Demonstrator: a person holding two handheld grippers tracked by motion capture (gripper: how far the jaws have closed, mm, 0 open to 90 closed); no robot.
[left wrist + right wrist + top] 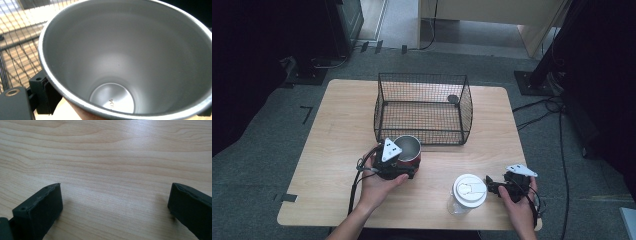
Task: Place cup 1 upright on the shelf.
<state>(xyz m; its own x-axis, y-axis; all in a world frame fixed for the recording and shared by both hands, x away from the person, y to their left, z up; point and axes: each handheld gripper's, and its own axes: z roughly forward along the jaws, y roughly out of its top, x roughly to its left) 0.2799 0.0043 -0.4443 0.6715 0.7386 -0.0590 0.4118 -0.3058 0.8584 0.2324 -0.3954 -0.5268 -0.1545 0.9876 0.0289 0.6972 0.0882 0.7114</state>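
A red cup with a bare steel inside stands just in front of the wire basket, near the table's middle. My left gripper is shut on it, one jaw on each side of its wall, and the left finger shows beside the rim. A clear cup with a white lid stands near the front edge. My right gripper sits just right of the lidded cup, apart from it. It is open, and its jaws spread wide over bare wood.
The black wire basket is open on top and holds a small dark round object in its back right corner. The wooden table has bare room on its left side. Cables run over the floor at the right.
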